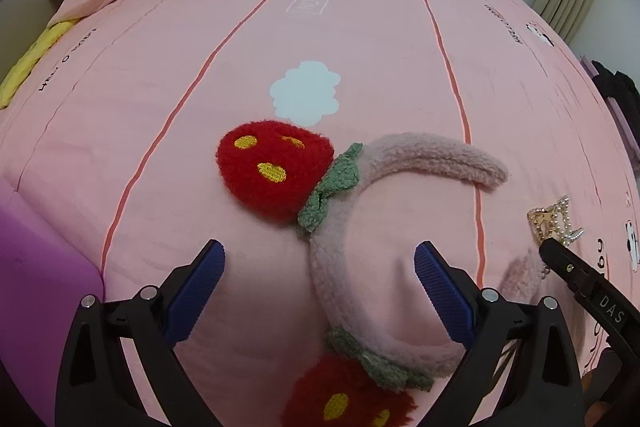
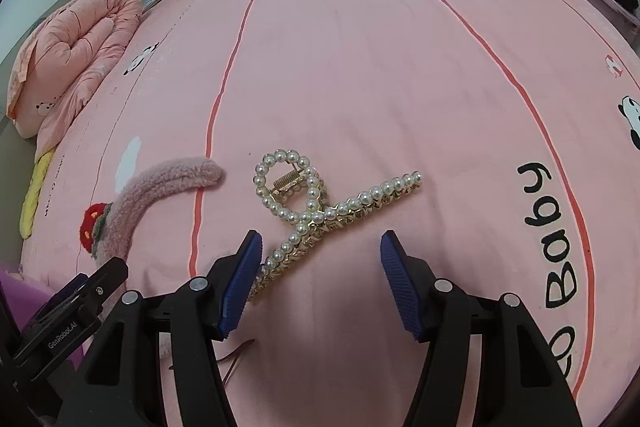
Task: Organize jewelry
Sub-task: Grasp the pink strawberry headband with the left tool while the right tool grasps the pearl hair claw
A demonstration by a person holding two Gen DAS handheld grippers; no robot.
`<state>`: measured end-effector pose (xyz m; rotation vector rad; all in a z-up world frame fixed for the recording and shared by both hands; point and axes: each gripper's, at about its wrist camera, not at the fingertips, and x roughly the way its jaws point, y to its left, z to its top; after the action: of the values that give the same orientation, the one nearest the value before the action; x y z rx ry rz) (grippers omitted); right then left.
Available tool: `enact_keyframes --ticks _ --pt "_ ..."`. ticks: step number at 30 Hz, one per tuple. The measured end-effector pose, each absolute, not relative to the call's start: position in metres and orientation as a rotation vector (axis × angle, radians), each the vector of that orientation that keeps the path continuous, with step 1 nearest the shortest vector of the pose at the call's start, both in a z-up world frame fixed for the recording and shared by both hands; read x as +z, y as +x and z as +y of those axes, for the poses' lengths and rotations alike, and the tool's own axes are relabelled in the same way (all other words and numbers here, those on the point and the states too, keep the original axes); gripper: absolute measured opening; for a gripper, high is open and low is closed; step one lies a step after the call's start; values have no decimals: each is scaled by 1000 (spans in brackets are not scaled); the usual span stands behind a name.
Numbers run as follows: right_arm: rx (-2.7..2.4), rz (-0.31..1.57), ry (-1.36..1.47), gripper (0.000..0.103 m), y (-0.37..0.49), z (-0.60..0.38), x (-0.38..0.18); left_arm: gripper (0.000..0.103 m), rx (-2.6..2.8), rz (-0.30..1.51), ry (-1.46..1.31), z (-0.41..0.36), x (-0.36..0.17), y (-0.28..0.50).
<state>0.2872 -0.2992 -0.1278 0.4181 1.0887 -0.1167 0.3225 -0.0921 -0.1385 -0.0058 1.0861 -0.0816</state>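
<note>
Jewelry lay scattered on the pink bedsheet. In the left wrist view, a fuzzy pink headband curved from about 1 o'clock down to 6 o'clock, with one red knitted strawberry at the centre and a second strawberry at the bottom edge. The left tongs stood wide open and held nothing; the headband's band ran down between their blue pads, not touched by either as far as could be seen. At 3 o'clock the pearl hair claw showed partly, behind the black tip of the other tool.

In the right wrist view, the pearl hair claw lay flat just ahead of the right tongs, its looped end toward 12 o'clock and one pearled arm running toward 2 o'clock. These tongs were also spread wide and empty, though the claw's lower arm reached the left blue pad and seemed to touch it. The headband's tip sat at 9 o'clock, near the claw but apart from it.

Judged from this, the step in hand was the approach to a first pickup, with nothing yet sorted. Next, the right tongs would likely need to shift toward 10 o'clock to centre on the claw's crossing before closing, since the metal may slip.
</note>
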Motion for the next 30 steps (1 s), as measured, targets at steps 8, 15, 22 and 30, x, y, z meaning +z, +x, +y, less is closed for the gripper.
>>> enact_keyframes --ticks 8,15,22,30 --pt "-161 1096 308 59 303 -289 -138 97 -38 1109 73 -102 -162 333" --pt "-142 1059 267 48 297 -292 -135 66 -48 1093 57 -99 -157 331" --pt "-100 1011 326 47 271 -305 -128 11 -89 1082 10 -97 -145 317" --pt "-101 971 331 47 235 -309 -110 10 -110 1040 -23 -88 -125 278"
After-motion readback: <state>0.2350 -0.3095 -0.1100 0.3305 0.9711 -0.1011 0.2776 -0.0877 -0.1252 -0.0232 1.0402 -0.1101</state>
